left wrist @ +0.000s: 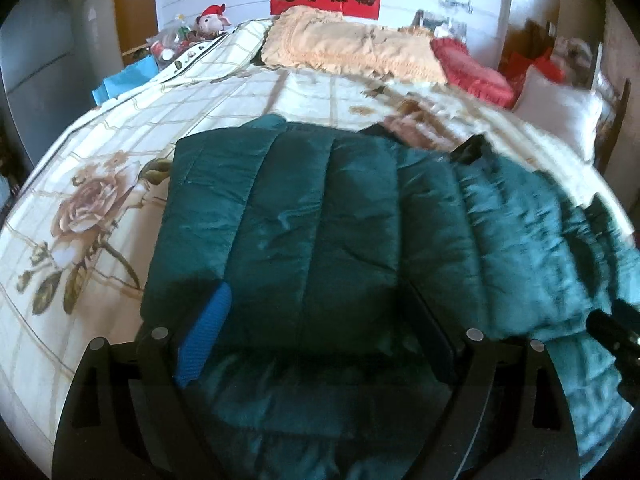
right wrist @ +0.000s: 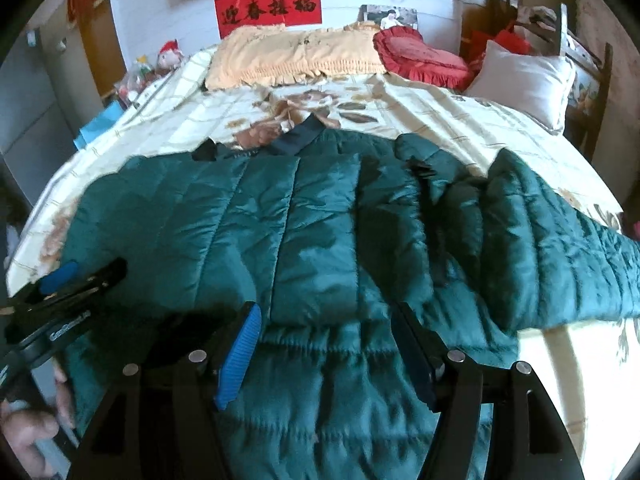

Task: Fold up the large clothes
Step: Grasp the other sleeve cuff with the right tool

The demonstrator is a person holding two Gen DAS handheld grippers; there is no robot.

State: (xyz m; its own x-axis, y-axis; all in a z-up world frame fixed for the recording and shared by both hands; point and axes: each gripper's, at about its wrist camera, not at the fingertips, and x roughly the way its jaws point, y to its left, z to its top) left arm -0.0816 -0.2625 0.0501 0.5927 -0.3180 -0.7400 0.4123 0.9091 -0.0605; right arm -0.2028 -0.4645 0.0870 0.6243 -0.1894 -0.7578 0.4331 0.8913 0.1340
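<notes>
Left gripper (left wrist: 316, 328) nearest the lens, jaws wide apart, jacket (left wrist: 320, 220) under and between them but not pinched; blue pad (left wrist: 204, 340) rests at the hem. Right gripper (right wrist: 328, 348) likewise apart, fingers straddling the lower edge of the jacket, nothing clamped. A hand (right wrist: 28, 432) shows low at the left of the right wrist view, on the left tool's handle. Jacket: dark green, quilted, lying flat across the near part of the bed (left wrist: 80, 140), collar (right wrist: 298, 136) away from the grippers, one sleeve (right wrist: 560, 248) spread out to the right of the body toward the bed's edge. Risks, as judged: puffy, slick fabric may slip from a shallow pinch, so a fold could sag or spring open; that sleeve lies near the bed's side and could slide off if dragged; grabbing only the top layer would pull the jacket crooked. Beyond the jacket: yellow pillow (right wrist: 288, 56), red cushion (right wrist: 420, 56), white pillow (right wrist: 524, 80) at the headboard end, red banner (right wrist: 268, 6) on the wall, soft toy (left wrist: 214, 20) at the far left. None of these crowd the jacket; bedspread around it is free for folding.
</notes>
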